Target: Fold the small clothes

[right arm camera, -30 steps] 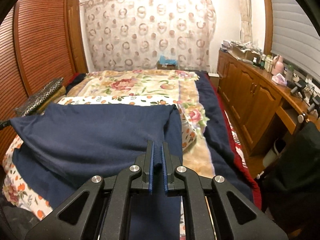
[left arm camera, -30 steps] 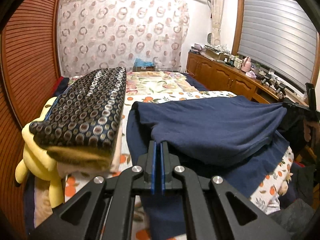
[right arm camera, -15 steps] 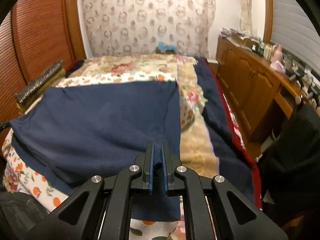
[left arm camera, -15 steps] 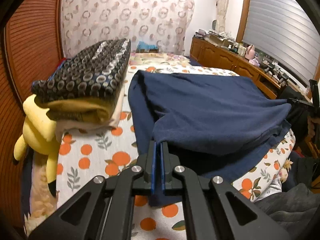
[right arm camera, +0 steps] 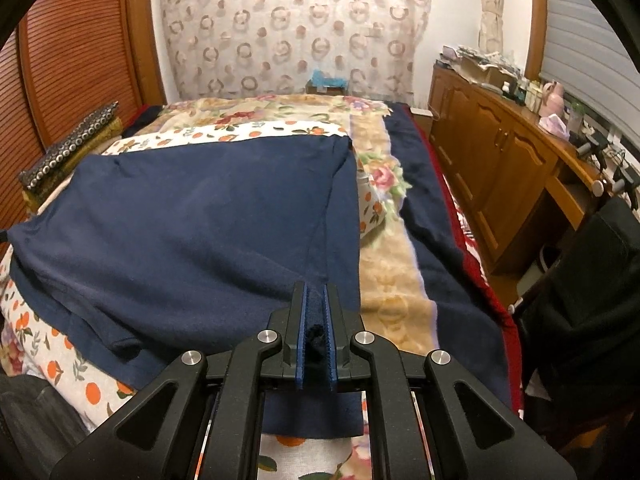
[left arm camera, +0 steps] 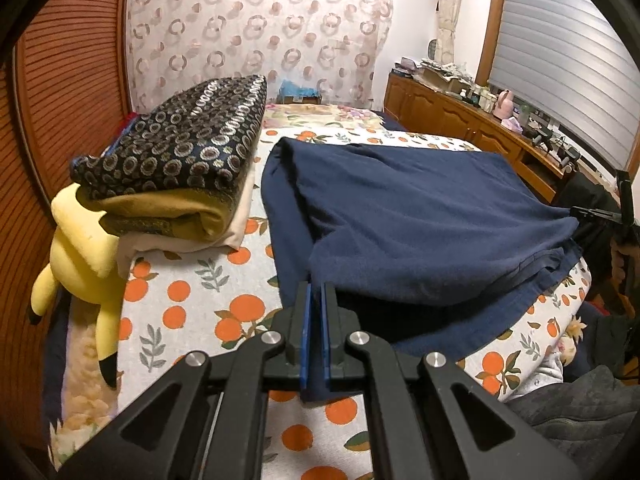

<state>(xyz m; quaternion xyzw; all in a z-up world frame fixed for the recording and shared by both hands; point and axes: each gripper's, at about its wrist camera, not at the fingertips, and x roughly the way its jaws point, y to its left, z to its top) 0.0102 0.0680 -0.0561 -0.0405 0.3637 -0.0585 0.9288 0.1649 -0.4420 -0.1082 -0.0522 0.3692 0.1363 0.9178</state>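
1. Navy garment (left arm camera: 420,216): spread on the bed (left arm camera: 192,304), folded edge held near, long axis running left-right.
2. Left gripper (left arm camera: 316,320): clamped on the left corner.
3. Right gripper (right arm camera: 315,328): clamped on the right corner.

A bedroom with a bed, wooden cupboards and a curtained end wall

A sheer curtain (right arm camera: 296,28) printed with pale rings covers the far wall. Ribbed reddish wooden doors (left arm camera: 68,92) run along the left side. On the right a row of low wooden cupboards (right arm camera: 496,148) carries a clutter of bottles, papers and a pink jug, under a window closed off by a grey slatted blind (left arm camera: 560,48). The bed (right arm camera: 396,280) is spread with floral covers and an orange-print sheet (left arm camera: 192,304). The light is warm and indoor.
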